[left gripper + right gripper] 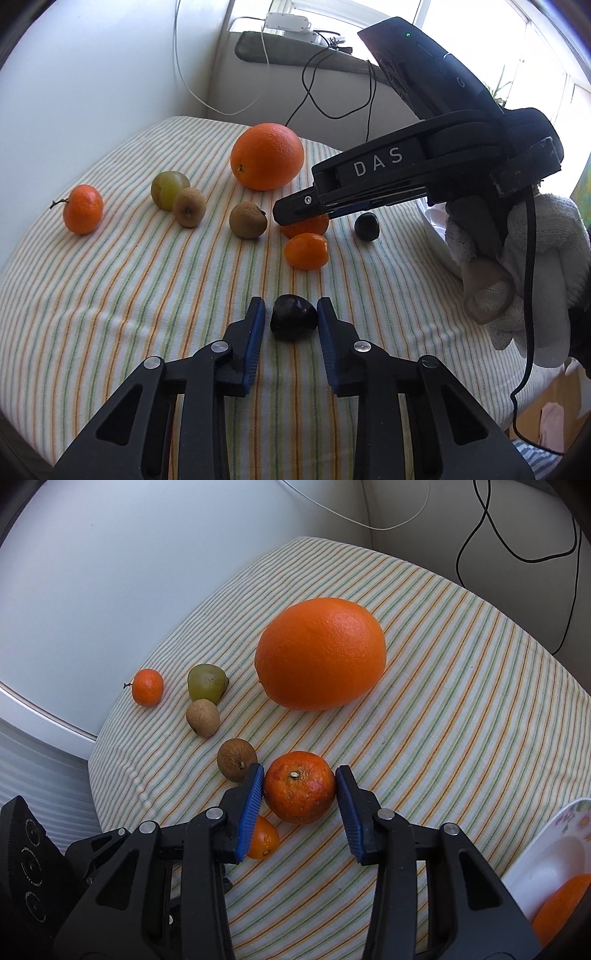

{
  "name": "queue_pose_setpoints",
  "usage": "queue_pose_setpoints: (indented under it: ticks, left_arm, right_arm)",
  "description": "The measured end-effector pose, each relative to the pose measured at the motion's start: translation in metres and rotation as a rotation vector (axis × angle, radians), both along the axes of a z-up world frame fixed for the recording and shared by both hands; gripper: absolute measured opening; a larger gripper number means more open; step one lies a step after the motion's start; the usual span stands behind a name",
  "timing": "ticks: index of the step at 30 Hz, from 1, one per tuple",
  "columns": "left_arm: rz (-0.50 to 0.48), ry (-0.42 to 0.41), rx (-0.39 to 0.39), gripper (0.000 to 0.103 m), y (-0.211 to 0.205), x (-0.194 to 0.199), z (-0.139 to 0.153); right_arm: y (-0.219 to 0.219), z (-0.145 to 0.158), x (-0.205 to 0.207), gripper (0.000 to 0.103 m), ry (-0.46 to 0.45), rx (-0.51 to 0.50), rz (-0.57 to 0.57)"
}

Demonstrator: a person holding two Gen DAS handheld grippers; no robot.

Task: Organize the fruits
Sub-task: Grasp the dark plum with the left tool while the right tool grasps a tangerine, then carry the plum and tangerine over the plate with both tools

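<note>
In the left wrist view my left gripper (291,314) is open around a dark plum (294,321) on the striped cloth, pads just beside it. In the right wrist view my right gripper (300,788) is open around a mottled tangerine (299,792); the pads stand at its sides with a slight gap. The right gripper (295,216) also shows in the left view, over that tangerine (312,226). A small orange kumquat (306,251) (263,838) lies beside it. A big orange (266,156) (320,653) sits farther back.
Two brown kiwis (248,220) (189,206), a green fruit (169,189), a small tangerine (82,209) and a second dark plum (366,226) lie on the cloth (129,295). A floral white dish (546,860) holding an orange fruit is at the right. Cables hang behind.
</note>
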State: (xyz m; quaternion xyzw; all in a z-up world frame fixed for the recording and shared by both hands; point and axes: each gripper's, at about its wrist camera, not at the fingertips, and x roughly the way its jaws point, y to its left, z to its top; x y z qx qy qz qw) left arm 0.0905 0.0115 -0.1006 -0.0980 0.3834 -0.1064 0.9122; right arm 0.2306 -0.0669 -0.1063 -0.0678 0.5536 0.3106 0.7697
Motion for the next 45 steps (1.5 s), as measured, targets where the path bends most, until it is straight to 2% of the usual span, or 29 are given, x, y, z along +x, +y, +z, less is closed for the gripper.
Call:
queue_pose_setpoints:
  ticks: [11, 23, 30, 37, 45]
  left_arm:
    - [0.009, -0.008, -0.006, 0.023, -0.002, -0.003, -0.003]
    - [0.016, -0.031, -0.008, 0.023, 0.000, -0.014, 0.006]
    - [-0.013, -0.058, -0.023, 0.023, -0.008, -0.015, 0.019]
    - [-0.079, -0.084, -0.040, 0.023, -0.031, -0.007, 0.030]
    - [-0.178, -0.116, -0.059, 0.023, -0.070, 0.004, 0.044]
  right_arm:
    - [-0.009, 0.011, -0.007, 0.041, -0.021, 0.036, -0.014]
    - [-0.026, 0.039, -0.024, 0.041, -0.060, 0.118, -0.027]
    - [-0.062, 0.069, -0.046, 0.041, -0.121, 0.180, -0.056]
    - [-0.103, 0.089, -0.076, 0.041, -0.200, 0.193, -0.116]
    - [-0.155, 0.084, -0.106, 0.041, -0.246, 0.155, -0.215]
